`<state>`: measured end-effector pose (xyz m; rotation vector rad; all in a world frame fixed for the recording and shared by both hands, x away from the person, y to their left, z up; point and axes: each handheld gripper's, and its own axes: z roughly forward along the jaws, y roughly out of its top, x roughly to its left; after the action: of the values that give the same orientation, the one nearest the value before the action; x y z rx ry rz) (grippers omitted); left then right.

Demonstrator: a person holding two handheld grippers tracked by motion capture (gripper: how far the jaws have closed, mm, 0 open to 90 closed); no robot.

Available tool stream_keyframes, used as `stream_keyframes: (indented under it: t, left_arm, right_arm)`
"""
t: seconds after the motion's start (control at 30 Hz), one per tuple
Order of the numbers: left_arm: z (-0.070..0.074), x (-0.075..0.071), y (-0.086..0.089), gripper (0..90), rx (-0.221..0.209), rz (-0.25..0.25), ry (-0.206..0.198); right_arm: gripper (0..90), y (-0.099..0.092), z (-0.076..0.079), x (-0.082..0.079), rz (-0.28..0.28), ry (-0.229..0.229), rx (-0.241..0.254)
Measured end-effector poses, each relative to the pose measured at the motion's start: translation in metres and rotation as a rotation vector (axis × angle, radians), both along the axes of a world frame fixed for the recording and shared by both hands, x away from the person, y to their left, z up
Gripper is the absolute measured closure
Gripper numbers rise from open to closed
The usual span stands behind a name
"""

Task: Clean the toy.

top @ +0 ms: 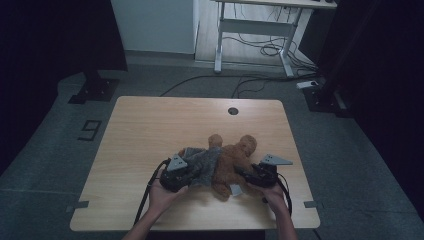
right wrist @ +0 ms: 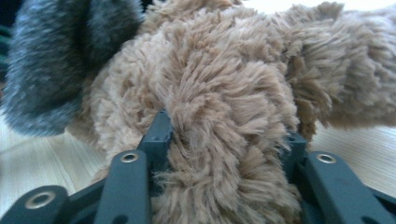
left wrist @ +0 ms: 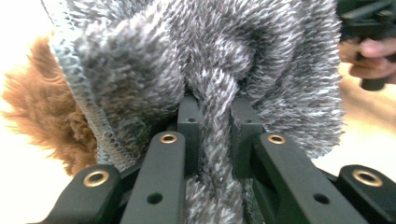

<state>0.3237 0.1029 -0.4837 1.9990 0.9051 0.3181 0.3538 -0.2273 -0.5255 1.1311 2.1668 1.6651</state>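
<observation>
A light wooden table (top: 150,135) bears a brown plush bear (top: 232,160) partly wrapped in grey knit (top: 202,165).

The high view is dim and slightly soft: darkness swallows both sides from 9 to 3 o'clock, while the bench (top: 150,130) catches weak overhead light with little shadow. In the left gripper view the background at 9 and 3 o'clock burns out white. Both gripper views render near fur sharp, with the far edges blurred.
</observation>
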Motion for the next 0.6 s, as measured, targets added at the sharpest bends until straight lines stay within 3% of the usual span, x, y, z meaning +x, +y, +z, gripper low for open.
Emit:
stream_keyframes:
  t: [0.13,0.3,0.33,0.43,0.5,0.53,0.57,0.6]
  left_arm:
    - [0.007,0.023,-0.003,77.7,0.026,0.034,0.02]
    - [0.015,0.038,-0.005,77.7,0.048,0.039,0.039]
    - [0.023,0.041,-0.005,77.7,0.025,0.043,0.048]
    - [0.034,0.041,-0.01,77.6,0.016,0.037,0.032]
    - [0.044,0.042,-0.022,77.6,0.012,0.019,0.016]
    - [0.051,0.042,-0.039,77.5,0.006,-0.009,0.005]
    - [0.051,0.042,-0.039,77.4,0.006,-0.009,0.005]
    - [0.056,0.044,-0.063,77.3,0.015,-0.039,-0.002]
  right_arm:
    - [57.5,0.009,-0.001,-0.002,-0.054,-0.044,-0.014]
    - [58.2,0.015,-0.002,-0.001,-0.092,-0.069,-0.025]
    - [58.2,0.014,-0.002,-0.001,-0.095,-0.069,-0.024]
    - [58.2,0.015,-0.003,-0.002,-0.097,-0.074,-0.024]
    - [58.1,0.016,-0.003,-0.002,-0.093,-0.086,-0.032]
    - [58.0,0.018,-0.003,-0.003,-0.095,-0.097,-0.043]
    - [58.0,0.018,-0.003,-0.003,-0.095,-0.097,-0.043]
    - [57.9,0.021,-0.002,-0.005,-0.117,-0.109,-0.063]
